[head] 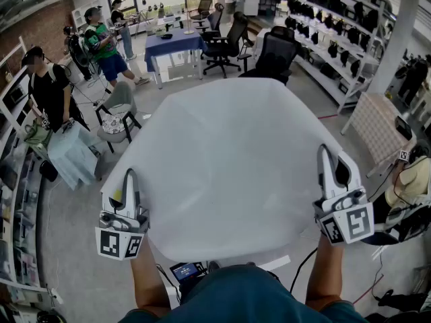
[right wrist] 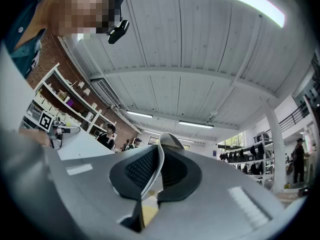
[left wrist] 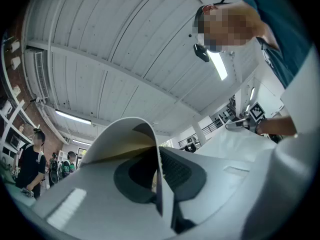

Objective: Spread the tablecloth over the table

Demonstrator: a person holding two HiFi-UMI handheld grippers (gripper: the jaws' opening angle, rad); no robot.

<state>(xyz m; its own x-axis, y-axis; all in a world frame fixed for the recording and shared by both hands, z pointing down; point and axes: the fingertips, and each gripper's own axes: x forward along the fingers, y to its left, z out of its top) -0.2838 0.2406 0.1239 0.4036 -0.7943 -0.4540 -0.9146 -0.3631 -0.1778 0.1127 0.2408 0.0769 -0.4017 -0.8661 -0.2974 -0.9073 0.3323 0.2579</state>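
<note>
Tablecloth (head: 229, 167), white, billowed wide in the air. Stretches ahead of both tools and spans the gap between them. Left gripper (head: 128, 180): jaws together on a fold of the cloth's near left edge, fabric curling up past the fingertips. Right gripper (head: 335, 159): likewise clamped tight on the near right edge, thin fold pinched between the pads. Beyond the cloth's far edge, black office chairs (head: 225, 42) and a blue-covered table (head: 174, 44). Off the left tool's outer side, people (head: 48, 89) standing.

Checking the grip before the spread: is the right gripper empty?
No, the right gripper has its jaws shut on a fold of the white tablecloth.
</note>
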